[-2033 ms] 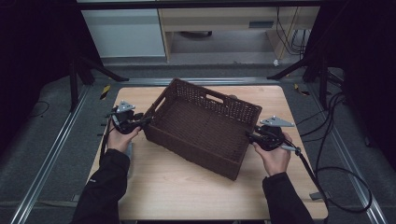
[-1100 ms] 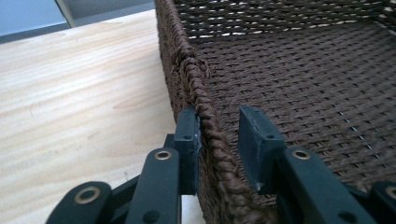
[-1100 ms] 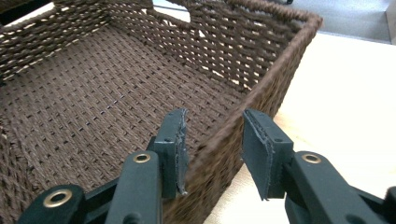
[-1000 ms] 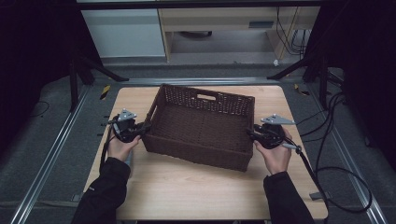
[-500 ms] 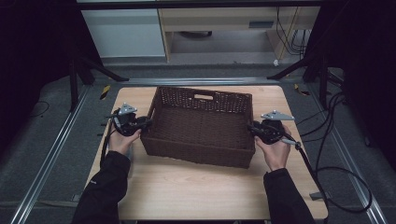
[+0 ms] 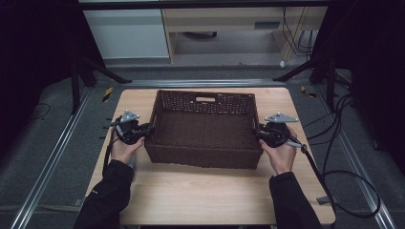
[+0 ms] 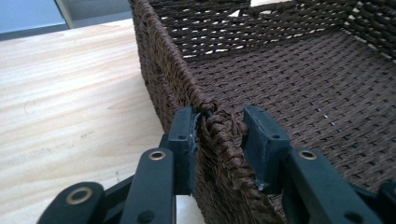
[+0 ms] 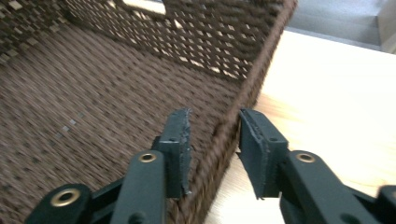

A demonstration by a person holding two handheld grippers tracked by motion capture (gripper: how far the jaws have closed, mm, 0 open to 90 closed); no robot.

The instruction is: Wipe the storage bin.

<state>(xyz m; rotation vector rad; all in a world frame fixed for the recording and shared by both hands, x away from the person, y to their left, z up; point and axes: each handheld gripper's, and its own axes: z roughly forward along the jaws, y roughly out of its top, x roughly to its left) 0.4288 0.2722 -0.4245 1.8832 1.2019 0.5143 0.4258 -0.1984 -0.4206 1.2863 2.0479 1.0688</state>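
Observation:
A dark brown woven basket (image 6: 203, 156) sits flat and square on the wooden table (image 6: 205, 200), empty inside. My left gripper (image 6: 150, 128) straddles the rim of its left wall (image 7: 163, 70); the outer pad (image 7: 183, 140) touches the weave and the inner pad stands off it. My right gripper (image 6: 256, 132) straddles the right wall (image 8: 254, 79) with a gap at each pad (image 8: 180, 140). Both pairs of jaws have just been opening, with the basket's wall still between them.
A cut-out handle (image 6: 205, 99) is in the basket's far wall. Bare table lies in front of the basket and in narrow strips at both sides. Cables (image 6: 334, 157) trail off the right edge. Metal rails run along the floor on the left.
The basket, held tilted and turned two seconds ago, has swung round and come down flat and square to the table. Both hands have followed it and stayed at its side walls.

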